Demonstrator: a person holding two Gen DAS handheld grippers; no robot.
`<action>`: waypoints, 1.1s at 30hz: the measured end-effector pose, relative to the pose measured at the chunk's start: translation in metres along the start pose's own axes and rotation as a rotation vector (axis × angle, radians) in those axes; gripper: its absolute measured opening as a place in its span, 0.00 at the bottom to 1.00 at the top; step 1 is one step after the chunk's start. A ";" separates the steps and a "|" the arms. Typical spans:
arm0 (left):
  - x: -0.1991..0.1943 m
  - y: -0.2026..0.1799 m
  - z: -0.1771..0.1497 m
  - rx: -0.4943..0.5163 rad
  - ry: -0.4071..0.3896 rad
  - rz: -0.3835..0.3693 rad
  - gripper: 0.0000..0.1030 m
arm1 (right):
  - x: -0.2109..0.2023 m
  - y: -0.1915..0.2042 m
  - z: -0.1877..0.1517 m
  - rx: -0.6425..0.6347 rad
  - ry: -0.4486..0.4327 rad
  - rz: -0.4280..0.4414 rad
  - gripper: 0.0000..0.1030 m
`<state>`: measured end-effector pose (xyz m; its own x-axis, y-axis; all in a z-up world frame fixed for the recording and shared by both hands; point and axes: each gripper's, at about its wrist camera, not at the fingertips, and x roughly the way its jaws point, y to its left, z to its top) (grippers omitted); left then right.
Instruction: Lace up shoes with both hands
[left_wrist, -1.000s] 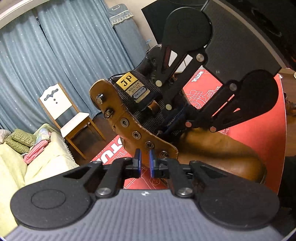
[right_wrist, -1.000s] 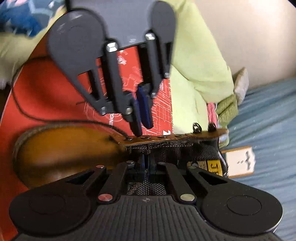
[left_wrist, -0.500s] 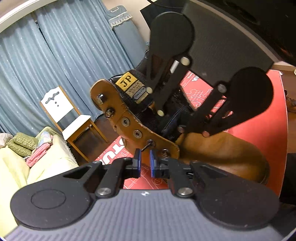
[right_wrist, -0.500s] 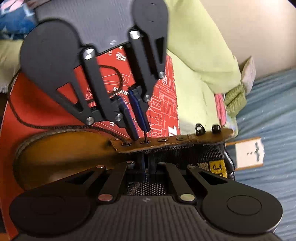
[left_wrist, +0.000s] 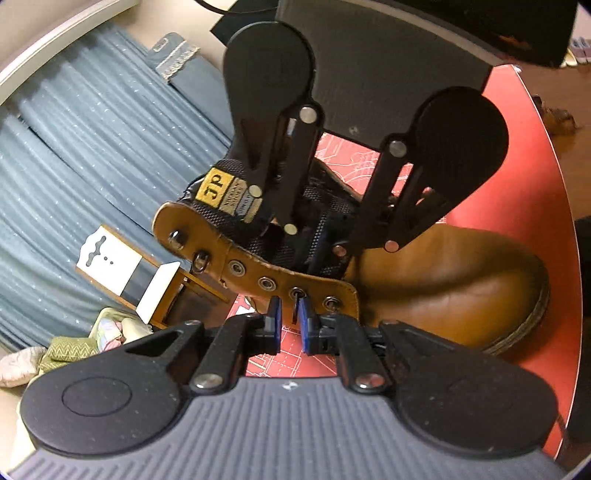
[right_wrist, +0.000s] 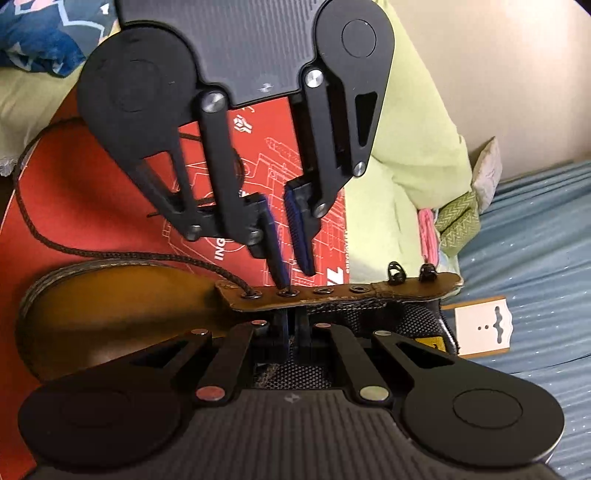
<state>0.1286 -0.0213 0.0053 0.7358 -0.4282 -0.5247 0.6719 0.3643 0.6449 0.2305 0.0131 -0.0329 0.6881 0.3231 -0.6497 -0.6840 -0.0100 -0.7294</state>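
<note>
The brown boot lies on the red mat. The left tool is closing, its pads apart around the lace tip poking through the second eyelet (not yet pinched). The right tool, inside the boot, is closed; whether it grips anything is hidden.

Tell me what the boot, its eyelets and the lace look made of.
Boot: tan leather by its look, smooth with a soft sheen on the toe; whether real or synthetic can't be told. Eyelets: metal, judging by their shiny grey rings. Lace: dark braided cord, matte, with a visible woven texture.
</note>
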 end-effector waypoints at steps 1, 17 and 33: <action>0.001 -0.001 0.001 -0.003 0.003 -0.004 0.04 | -0.001 0.000 0.000 0.000 -0.002 -0.003 0.00; -0.034 0.068 -0.113 -0.309 0.372 0.318 0.01 | -0.092 -0.008 -0.062 0.426 -0.101 -0.031 0.09; -0.079 0.114 -0.198 -0.359 0.643 0.559 0.01 | -0.042 0.026 -0.097 0.608 -0.013 -0.012 0.09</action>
<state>0.1640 0.2183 0.0104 0.7941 0.3900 -0.4662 0.1116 0.6604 0.7426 0.2072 -0.0925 -0.0459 0.6959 0.3312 -0.6372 -0.6948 0.5349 -0.4808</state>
